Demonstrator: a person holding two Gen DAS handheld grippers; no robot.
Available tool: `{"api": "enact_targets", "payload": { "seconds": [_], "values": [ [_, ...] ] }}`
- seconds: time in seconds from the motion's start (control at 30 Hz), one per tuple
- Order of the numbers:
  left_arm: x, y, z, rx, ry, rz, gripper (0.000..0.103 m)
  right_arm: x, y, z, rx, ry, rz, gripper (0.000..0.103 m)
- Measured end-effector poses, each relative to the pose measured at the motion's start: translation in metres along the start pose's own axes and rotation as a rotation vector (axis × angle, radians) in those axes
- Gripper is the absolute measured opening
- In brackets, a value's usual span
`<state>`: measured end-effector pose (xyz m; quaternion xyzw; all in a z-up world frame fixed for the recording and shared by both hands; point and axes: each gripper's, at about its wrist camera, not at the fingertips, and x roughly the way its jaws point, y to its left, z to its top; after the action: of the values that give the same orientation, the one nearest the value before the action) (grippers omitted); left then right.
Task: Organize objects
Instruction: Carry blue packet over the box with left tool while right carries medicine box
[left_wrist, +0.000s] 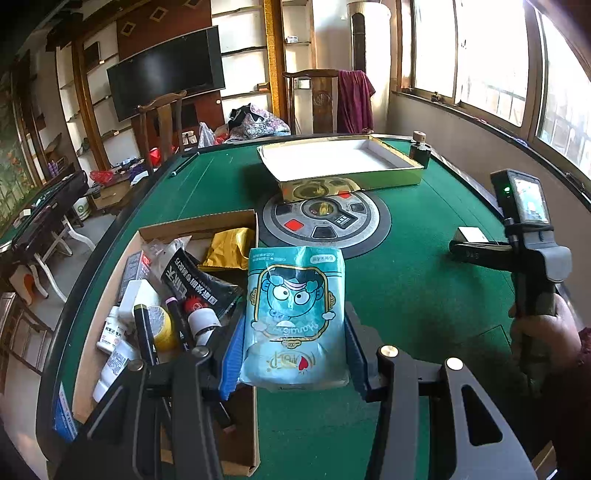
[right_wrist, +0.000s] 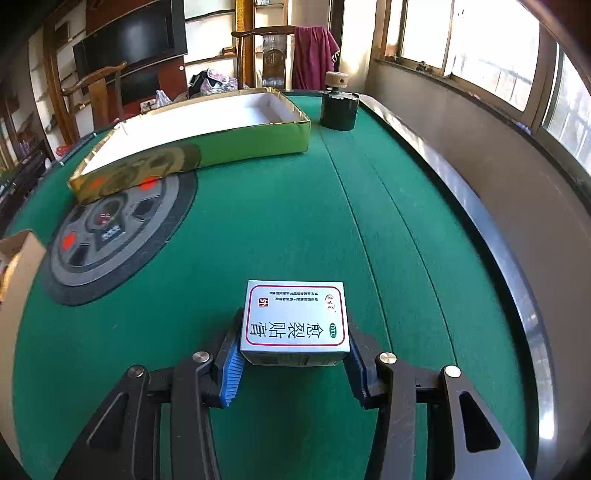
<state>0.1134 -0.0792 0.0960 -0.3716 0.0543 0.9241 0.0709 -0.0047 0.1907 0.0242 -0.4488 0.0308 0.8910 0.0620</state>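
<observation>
One pale blue cartoon-faced tissue pack (left_wrist: 295, 317); one white red-bordered box (right_wrist: 294, 322).

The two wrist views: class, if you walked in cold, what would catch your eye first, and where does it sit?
First, the pale blue cartoon-printed packet clamped in the left gripper, held above the edge of a cardboard box crammed with tubes and bottles. Next, the small white medicine box on the green felt table, between the right gripper's blue pads. Beyond both lies an empty gold tray, partly over the table's round centre panel.
</observation>
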Motion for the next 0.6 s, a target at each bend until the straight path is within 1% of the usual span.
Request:
{"api": "enact_targets", "payload": {
  "seconds": [0.1, 0.3, 0.6],
  "values": [
    [-0.001, 0.001, -0.001, 0.000, 0.000, -0.002, 0.047, -0.014, 0.000, -0.003, 0.014, -0.005, 0.038, 0.051],
    [-0.003, 0.006, -0.009, -0.014, -0.003, 0.001, 0.047, -0.042, 0.011, -0.006, 0.001, -0.031, 0.093, 0.051],
    [-0.013, 0.030, -0.019, -0.048, -0.016, 0.025, 0.047, -0.077, 0.067, -0.008, -0.092, -0.071, 0.176, 0.051]
  ]
}}
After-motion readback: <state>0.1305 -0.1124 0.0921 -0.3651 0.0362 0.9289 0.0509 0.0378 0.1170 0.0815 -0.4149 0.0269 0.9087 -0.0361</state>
